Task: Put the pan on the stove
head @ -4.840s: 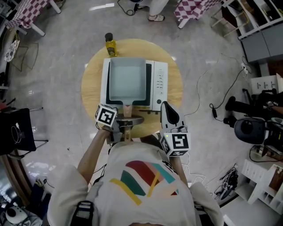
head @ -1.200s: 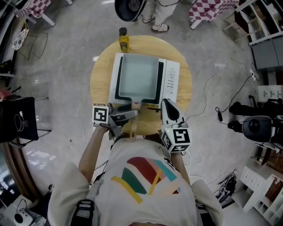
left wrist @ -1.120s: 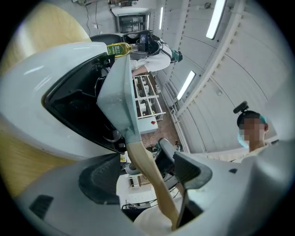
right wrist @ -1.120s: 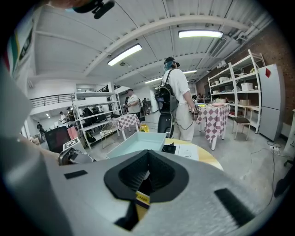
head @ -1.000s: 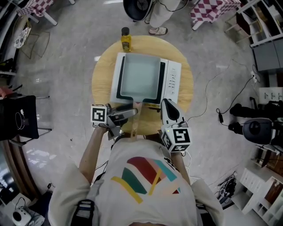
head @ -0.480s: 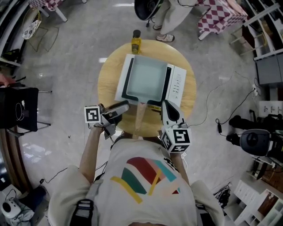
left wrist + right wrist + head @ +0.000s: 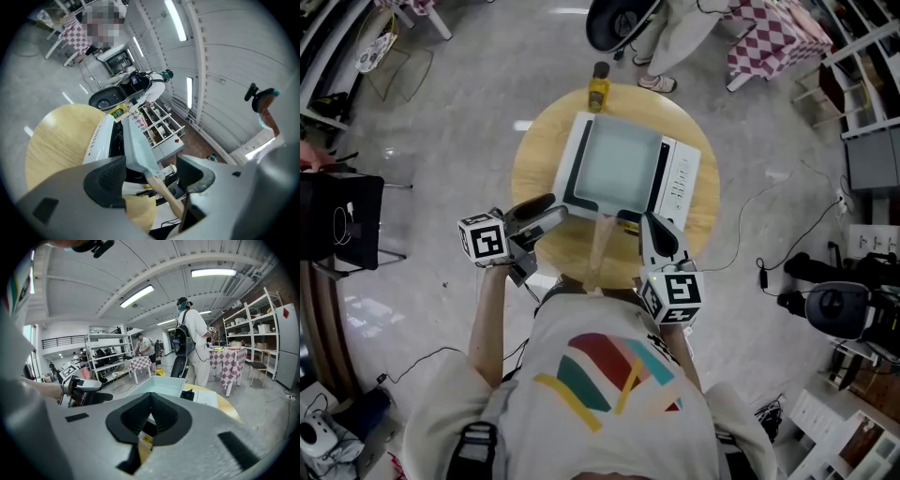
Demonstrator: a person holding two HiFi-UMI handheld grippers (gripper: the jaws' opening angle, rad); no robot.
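Pale-green pan [image 7: 619, 169] sits on the stove [image 7: 682, 180]; the task looks done.
Its wooden handle [image 7: 600, 248] points to the counter's [image 7: 539, 159] near edge. Left tool [image 7: 547, 208] gapes empty just left of it; right tool [image 7: 648, 223], pinched closed on nothing, waits right.

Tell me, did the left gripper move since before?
Yes. The left gripper went left, off the pan handle it was on earlier, and now sits beside it with jaws apart.

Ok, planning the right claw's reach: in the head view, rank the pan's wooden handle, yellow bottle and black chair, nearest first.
From the right claw:
1. Wooden handle, just to its left, at the table's near side.
2. Yellow bottle, at the table's far edge.
3. Black chair, on the floor beyond the table.
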